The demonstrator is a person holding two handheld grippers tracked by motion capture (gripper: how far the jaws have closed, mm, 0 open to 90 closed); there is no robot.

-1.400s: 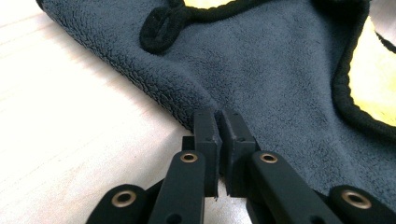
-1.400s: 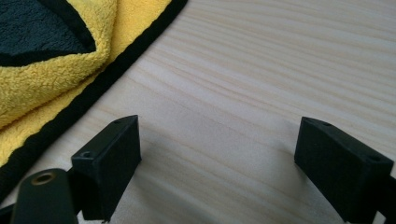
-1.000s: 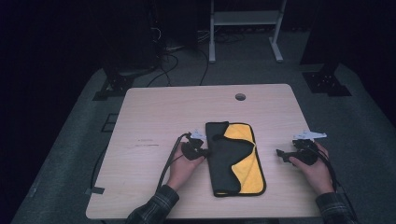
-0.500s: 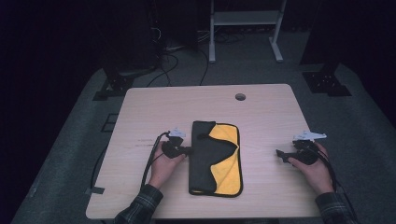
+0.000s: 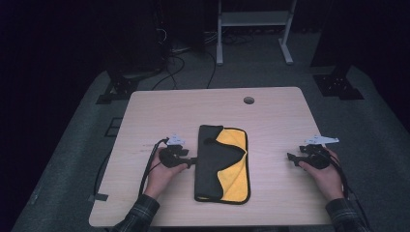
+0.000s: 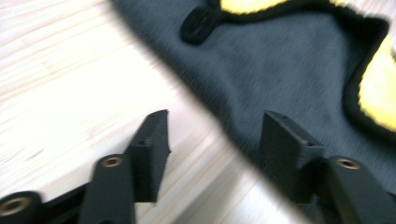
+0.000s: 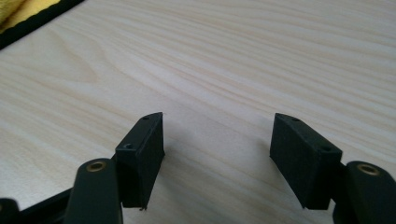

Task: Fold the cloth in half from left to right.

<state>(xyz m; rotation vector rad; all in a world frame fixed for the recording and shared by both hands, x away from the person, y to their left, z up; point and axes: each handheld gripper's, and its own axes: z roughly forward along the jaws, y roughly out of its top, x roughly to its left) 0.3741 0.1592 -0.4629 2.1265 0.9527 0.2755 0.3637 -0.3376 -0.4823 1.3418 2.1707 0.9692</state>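
I saw the folded cloth [image 5: 222,164] lying flat on the table [image 5: 275,116], between my two tongs, its long axis running away from me toward the far edge. Its dark grey half faced the left gripper [image 5: 189,160], and the yellow half with its black binding faced the right gripper [image 5: 290,157].

My left tongs sat just beside the cloth's left edge, pointing across at it. Their jaws had just been opening and stood moderately apart; in the left gripper view one jaw hovered over bare wood and the other over the grey cloth [image 6: 289,70], the edge passing between them without the pads pressing on it. That close view also showed a small black hanging loop [image 6: 198,24] and slivers of yellow, blurred; from above the loop was barely a bump.

My right tongs rested well apart from the cloth, aimed toward it. Their jaws had just been closing but stood apart over bare wood, holding nothing. The right gripper view caught a corner of the yellow cloth [image 7: 18,11] far off at its top left.
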